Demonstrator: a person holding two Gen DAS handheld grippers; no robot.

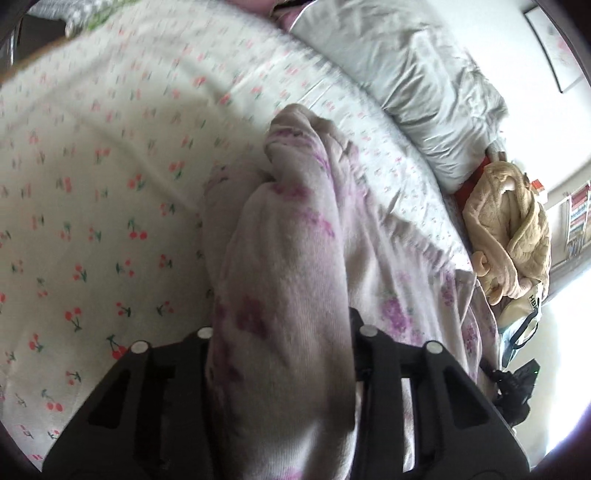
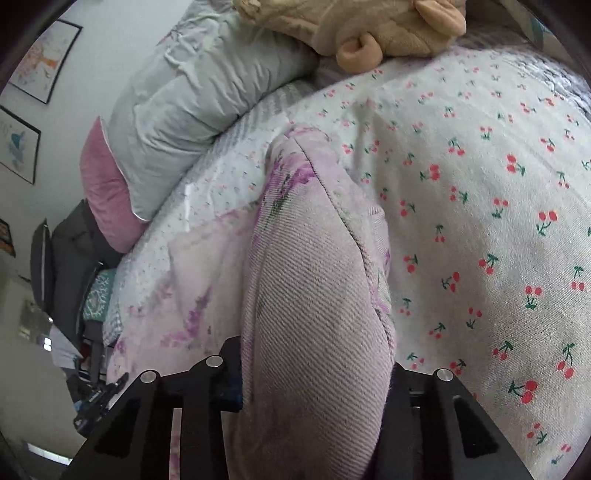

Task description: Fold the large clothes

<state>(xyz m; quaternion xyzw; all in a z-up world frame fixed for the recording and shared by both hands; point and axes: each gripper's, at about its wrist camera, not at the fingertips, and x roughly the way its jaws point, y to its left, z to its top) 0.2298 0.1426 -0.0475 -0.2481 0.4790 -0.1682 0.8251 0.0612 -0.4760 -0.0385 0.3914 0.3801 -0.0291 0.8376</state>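
A pale pink garment with purple flower print (image 1: 291,236) lies on a bed covered by a white cherry-print sheet (image 1: 92,206). My left gripper (image 1: 280,332) is shut on a bunched fold of this garment, which bulges up between the jaws and hides the fingertips. In the right wrist view the same garment (image 2: 314,266) fills the middle, and my right gripper (image 2: 314,369) is shut on another bunched part of it. The rest of the garment spreads flat to the left (image 2: 192,280) over the cherry-print sheet (image 2: 480,206).
A grey pillow (image 1: 417,85) (image 2: 199,92) and a pink cushion (image 2: 103,184) lie at the head of the bed. A beige fleece garment (image 1: 513,229) (image 2: 354,26) is heaped near the bed edge. Framed pictures (image 2: 40,59) hang on the wall. A dark chair (image 2: 66,258) stands beside the bed.
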